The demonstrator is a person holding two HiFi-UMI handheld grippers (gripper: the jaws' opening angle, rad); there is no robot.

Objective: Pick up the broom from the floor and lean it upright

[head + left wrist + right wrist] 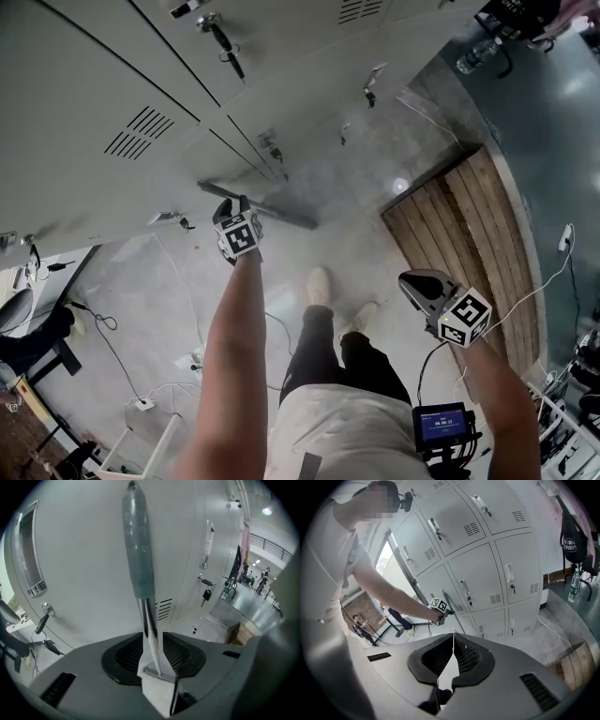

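The broom stands nearly upright against the grey lockers (112, 84). Its dark head (272, 208) rests on the floor at the locker base. My left gripper (236, 230) is around the metal shaft (149, 620), just under the translucent grey grip (138, 545). Its jaws stand apart, with a sliver of gap beside the shaft; the pads do not press it. In the right gripper view, the left gripper (438, 605) sits near the top of the slanted shaft (454, 613). My right gripper (453, 637) hangs away from the broom at the right (427, 286), shut and empty.
A wooden pallet (469, 244) lies on the floor to the right. Cables and a power strip (142, 404) trail at the lower left. Locker keys and handles (225, 47) jut out above the broom. A water bottle (574, 585) and a hanging bag (572, 541) are far right.
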